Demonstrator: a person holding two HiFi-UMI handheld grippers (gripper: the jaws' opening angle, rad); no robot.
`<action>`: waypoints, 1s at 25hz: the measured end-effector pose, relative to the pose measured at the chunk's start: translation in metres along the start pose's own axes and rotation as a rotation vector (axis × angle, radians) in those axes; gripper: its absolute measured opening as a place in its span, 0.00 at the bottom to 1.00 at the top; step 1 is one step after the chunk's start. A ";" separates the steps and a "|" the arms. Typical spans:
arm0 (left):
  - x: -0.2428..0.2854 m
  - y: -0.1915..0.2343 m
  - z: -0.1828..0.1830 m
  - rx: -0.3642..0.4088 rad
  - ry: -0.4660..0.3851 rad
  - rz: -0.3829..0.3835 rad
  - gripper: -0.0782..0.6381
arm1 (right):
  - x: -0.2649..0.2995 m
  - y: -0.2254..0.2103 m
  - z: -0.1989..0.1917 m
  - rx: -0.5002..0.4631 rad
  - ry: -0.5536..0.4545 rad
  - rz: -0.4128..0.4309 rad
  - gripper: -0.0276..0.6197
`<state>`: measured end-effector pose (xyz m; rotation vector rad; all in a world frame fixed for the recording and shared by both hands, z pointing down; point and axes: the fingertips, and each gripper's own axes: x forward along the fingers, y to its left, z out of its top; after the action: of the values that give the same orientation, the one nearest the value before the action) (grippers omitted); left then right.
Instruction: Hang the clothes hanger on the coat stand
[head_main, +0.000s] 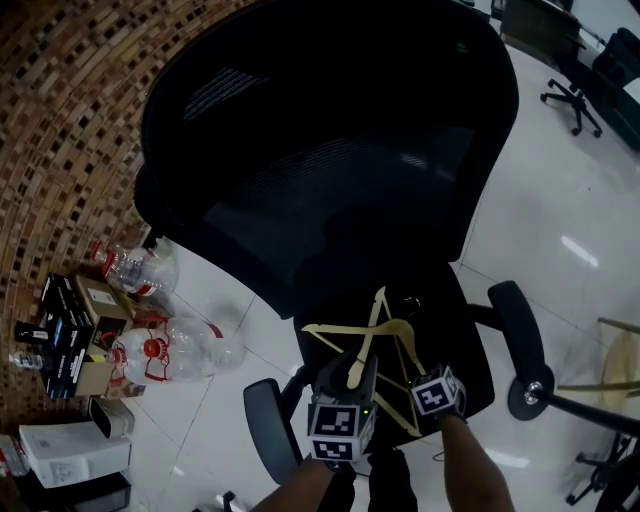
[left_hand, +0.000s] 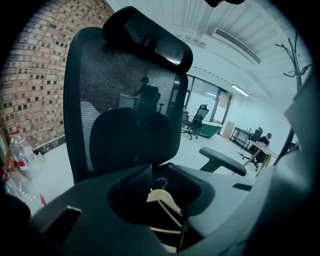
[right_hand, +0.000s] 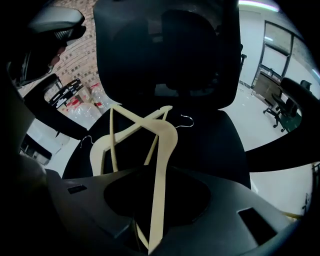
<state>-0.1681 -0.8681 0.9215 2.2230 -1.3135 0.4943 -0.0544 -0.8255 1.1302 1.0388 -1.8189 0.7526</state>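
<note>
Two pale wooden hangers (head_main: 372, 338) lie crossed on the seat of a black office chair (head_main: 330, 160). My left gripper (head_main: 352, 383) is shut on the end of one hanger's thick arm; that hanger's pale end (left_hand: 172, 247) shows low between its jaws. My right gripper (head_main: 422, 412) is shut on the arm of the other hanger (right_hand: 159, 165), which runs down between its jaws, its metal hook (right_hand: 187, 120) pointing towards the backrest. The top of the coat stand (left_hand: 296, 52) shows at the far right of the left gripper view.
Plastic bottles (head_main: 165, 350) and cardboard boxes (head_main: 75, 335) stand on the floor by the brick wall (head_main: 70, 120) at the left. The chair's armrests (head_main: 520, 325) flank the seat. More office chairs (head_main: 580, 85) and a desk stand further off on the white floor.
</note>
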 end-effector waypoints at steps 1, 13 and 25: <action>0.004 0.001 -0.003 -0.003 0.006 0.002 0.26 | 0.008 -0.003 -0.003 -0.004 0.015 0.002 0.19; 0.029 0.010 -0.031 -0.016 0.041 0.000 0.25 | 0.068 -0.021 -0.044 0.008 0.168 -0.044 0.19; 0.002 -0.005 -0.017 -0.030 0.030 -0.009 0.24 | 0.047 -0.014 -0.043 0.050 0.185 -0.020 0.13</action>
<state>-0.1637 -0.8573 0.9354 2.1881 -1.2870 0.5000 -0.0377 -0.8132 1.1919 0.9841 -1.6370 0.8572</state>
